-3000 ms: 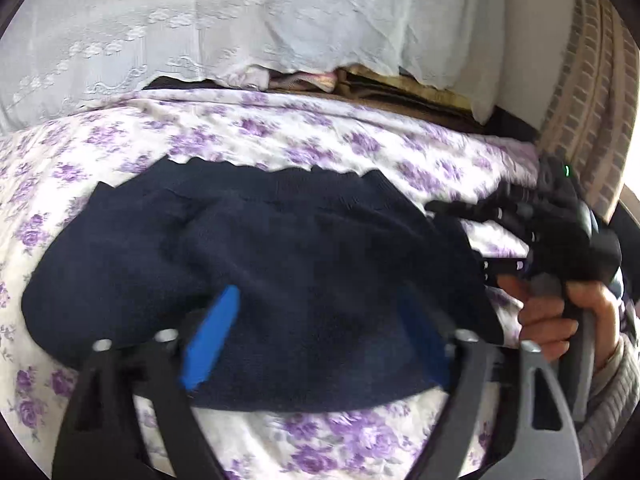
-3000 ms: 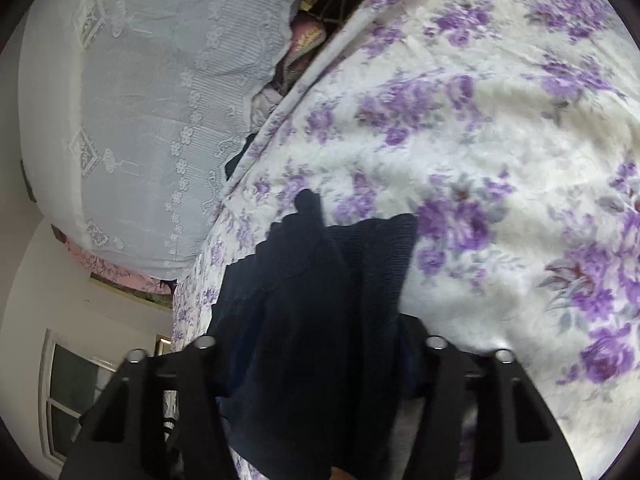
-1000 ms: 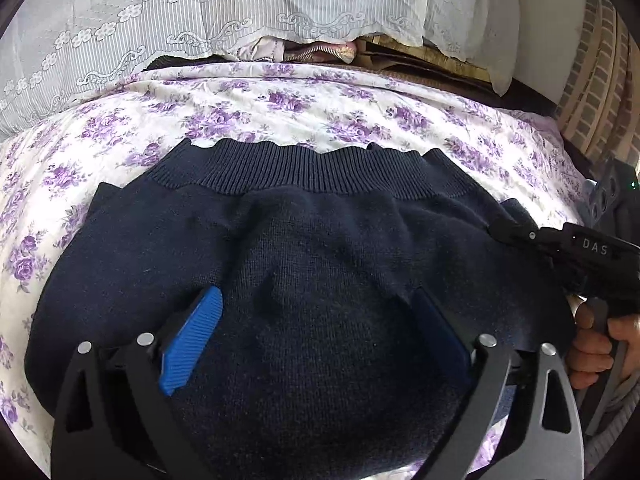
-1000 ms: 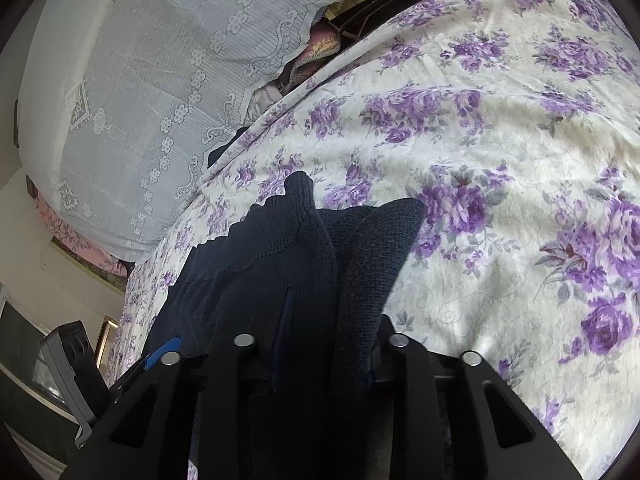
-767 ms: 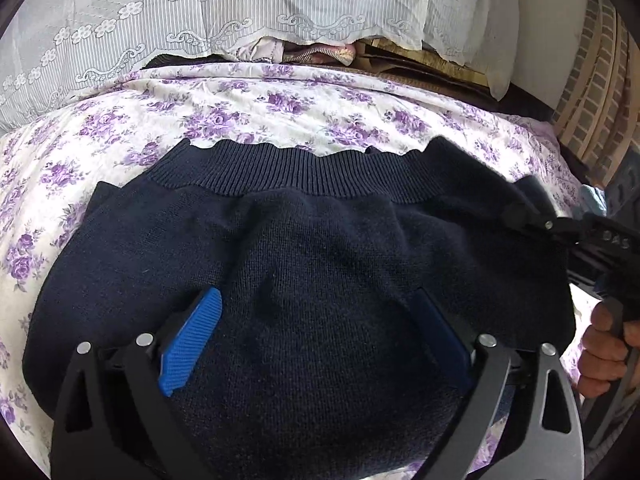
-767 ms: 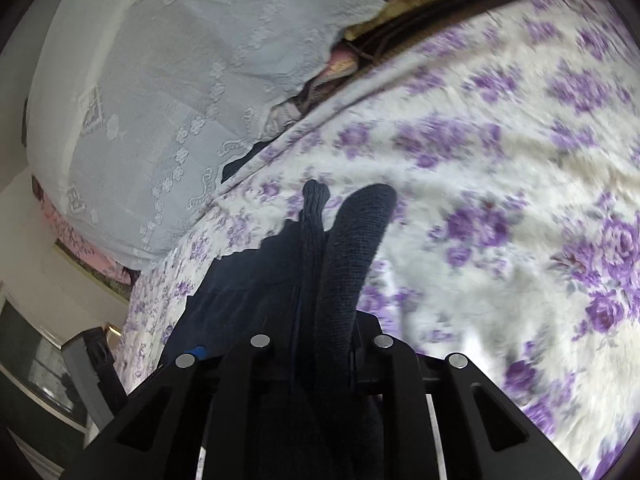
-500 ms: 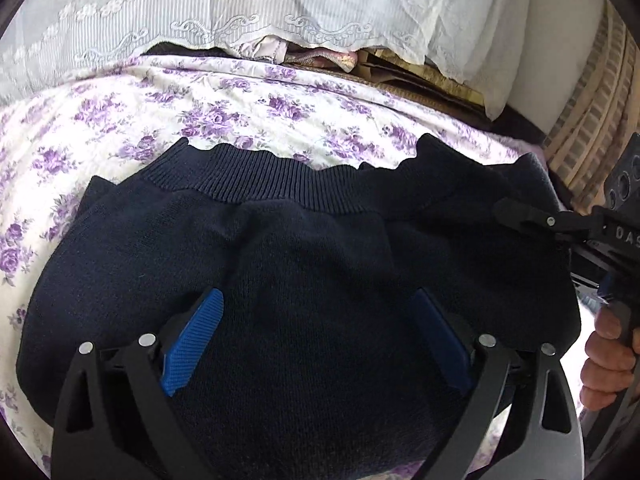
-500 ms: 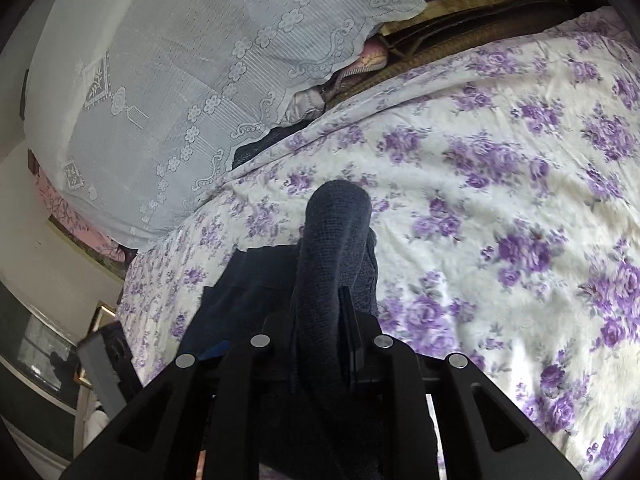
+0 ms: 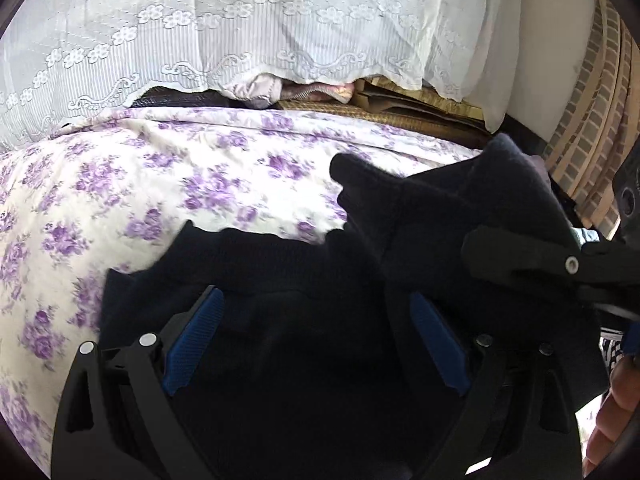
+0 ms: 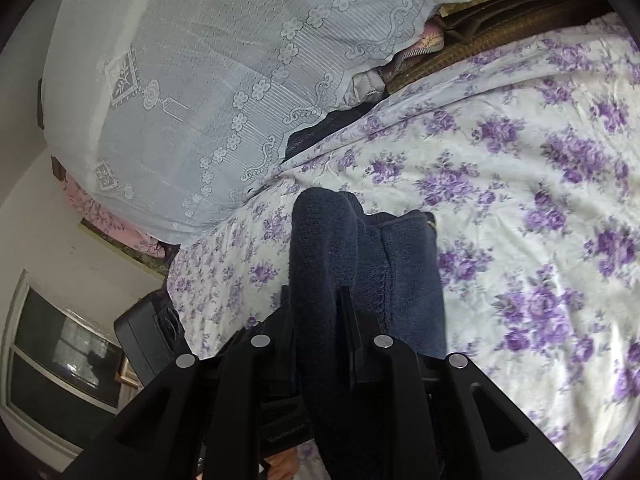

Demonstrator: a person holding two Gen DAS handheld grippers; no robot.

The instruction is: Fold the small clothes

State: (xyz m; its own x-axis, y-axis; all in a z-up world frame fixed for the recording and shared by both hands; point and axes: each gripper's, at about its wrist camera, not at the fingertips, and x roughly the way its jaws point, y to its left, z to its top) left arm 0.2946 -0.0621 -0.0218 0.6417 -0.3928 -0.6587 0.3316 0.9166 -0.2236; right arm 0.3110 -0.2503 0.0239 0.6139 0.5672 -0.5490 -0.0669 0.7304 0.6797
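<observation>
The dark navy knit garment (image 9: 288, 280) lies partly on the floral bedspread (image 9: 120, 184), and its right-hand side is lifted off the bedspread in a bunched fold. In the right wrist view that fold (image 10: 328, 248) stands up as a thick roll between the fingers of the right gripper (image 10: 320, 320), whose jaws are pressed nearly together and pinch the knit. The garment's ribbed hem runs across the bedspread, its far edge wavy, and its left edge ends just short of a broad bare stretch of floral cloth. The left gripper (image 9: 316, 344) hangs over the garment with its blue pads (image 9: 192, 344) spread wide; cloth lies beneath and between them, and neither pad presses it. From the left wrist camera the right gripper's black finger (image 9: 520, 256) reaches in from the right, over the raised fold. Beyond the garment the bedspread is open to its far edge, where a white lace cover (image 9: 240, 32) hangs over stacked items.
</observation>
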